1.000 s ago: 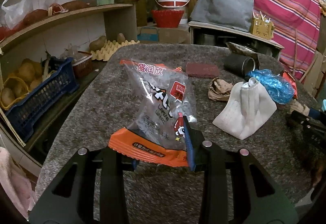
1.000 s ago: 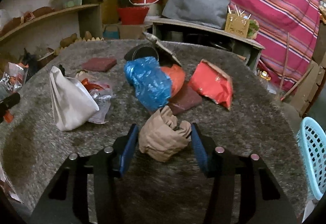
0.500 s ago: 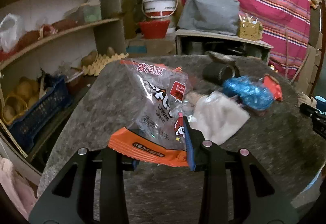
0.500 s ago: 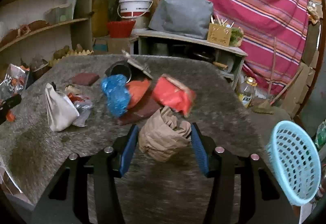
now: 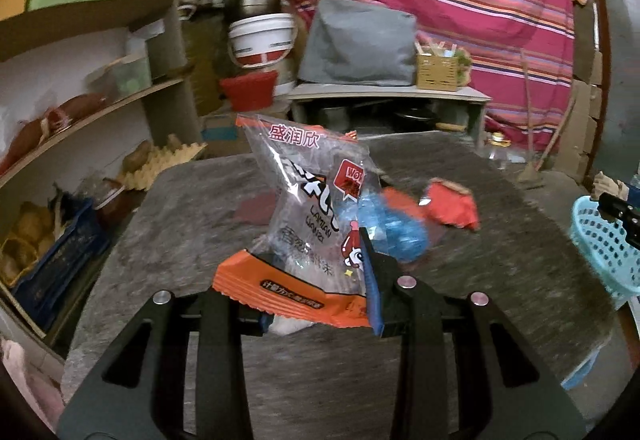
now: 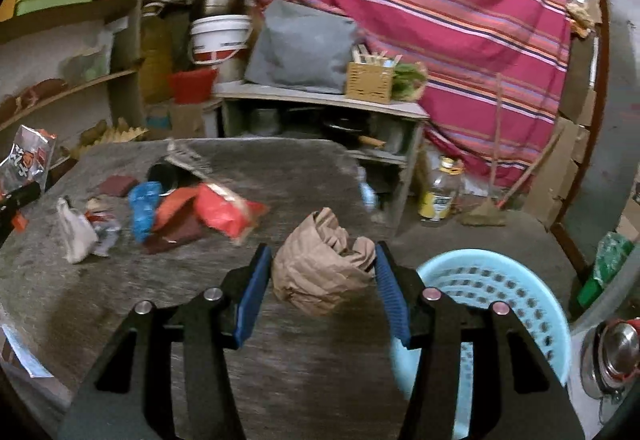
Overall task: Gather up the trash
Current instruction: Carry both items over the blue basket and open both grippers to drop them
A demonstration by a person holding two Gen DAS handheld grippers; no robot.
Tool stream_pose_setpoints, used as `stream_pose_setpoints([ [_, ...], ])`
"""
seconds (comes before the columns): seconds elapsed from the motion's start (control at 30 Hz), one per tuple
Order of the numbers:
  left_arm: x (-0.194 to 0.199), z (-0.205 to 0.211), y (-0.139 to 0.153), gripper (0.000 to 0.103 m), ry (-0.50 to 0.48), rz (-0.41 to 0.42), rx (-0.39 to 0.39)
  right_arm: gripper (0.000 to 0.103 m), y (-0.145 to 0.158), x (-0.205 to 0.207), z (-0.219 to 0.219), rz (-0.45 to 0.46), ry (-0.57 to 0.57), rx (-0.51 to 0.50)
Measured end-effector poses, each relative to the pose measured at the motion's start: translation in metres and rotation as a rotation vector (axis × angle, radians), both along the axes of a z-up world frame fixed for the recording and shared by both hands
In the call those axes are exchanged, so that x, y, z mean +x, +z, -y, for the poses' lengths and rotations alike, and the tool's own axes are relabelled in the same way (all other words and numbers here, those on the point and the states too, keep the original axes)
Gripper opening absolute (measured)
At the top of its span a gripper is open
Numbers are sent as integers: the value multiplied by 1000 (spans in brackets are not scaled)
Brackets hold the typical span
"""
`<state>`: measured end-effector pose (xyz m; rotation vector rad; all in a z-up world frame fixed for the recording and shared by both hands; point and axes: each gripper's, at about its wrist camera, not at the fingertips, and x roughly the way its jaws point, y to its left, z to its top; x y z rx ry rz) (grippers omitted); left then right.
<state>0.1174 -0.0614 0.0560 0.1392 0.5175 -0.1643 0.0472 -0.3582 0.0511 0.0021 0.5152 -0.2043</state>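
Note:
My left gripper point(image 5: 316, 280) is shut on a clear and orange snack wrapper point(image 5: 308, 211) and holds it above the grey table point(image 5: 192, 240). My right gripper point(image 6: 320, 272) is shut on a crumpled brown paper bag point(image 6: 320, 268), held near the table's right edge beside a light blue perforated basket point(image 6: 500, 292). The basket also shows at the right of the left wrist view point(image 5: 604, 240). On the table lie a blue plastic bag point(image 6: 142, 207), a red packet point(image 6: 224, 211), a white bag point(image 6: 76, 236) and a dark can point(image 6: 164, 175).
Wooden shelves point(image 5: 80, 107) with produce and a blue crate point(image 5: 52, 264) stand left of the table. A low bench point(image 6: 320, 99) with a grey cushion, a white bucket point(image 6: 218, 39) and a striped cloth are behind. A bottle point(image 6: 440, 187) and a broom are on the floor.
Both grippers have lifted and swung right with their loads. The blue basket has come into view under and beside the right gripper. The table trash now sits further left.

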Motion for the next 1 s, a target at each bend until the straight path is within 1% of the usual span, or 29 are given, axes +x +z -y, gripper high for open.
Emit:
stream_pose_setpoints([
  [0.17, -1, 52, -4, 34, -57, -8, 3, 53, -3, -14, 50, -8, -73, 43],
  [0.3, -3, 93, -12, 34, -123, -15, -5, 53, -6, -24, 81, -19, -133, 7],
  [0.43, -8, 140, -21, 34, -193, -18, 10, 53, -21, -35, 121, -22, -181, 70],
  [0.57, -12, 186, -30, 34, -259, -30, 18, 53, -34, -37, 145, -45, -215, 77],
  [0.73, -19, 239, -40, 34, -347, -48, 13, 53, -41, -42, 164, -54, -241, 74],
  [0.9, -25, 281, -49, 34, -420, -75, 6, 53, -45, -53, 190, -41, -267, 111],
  [1.0, -32, 309, -53, 34, -462, -77, 12, 53, -48, -59, 204, -36, -284, 135],
])
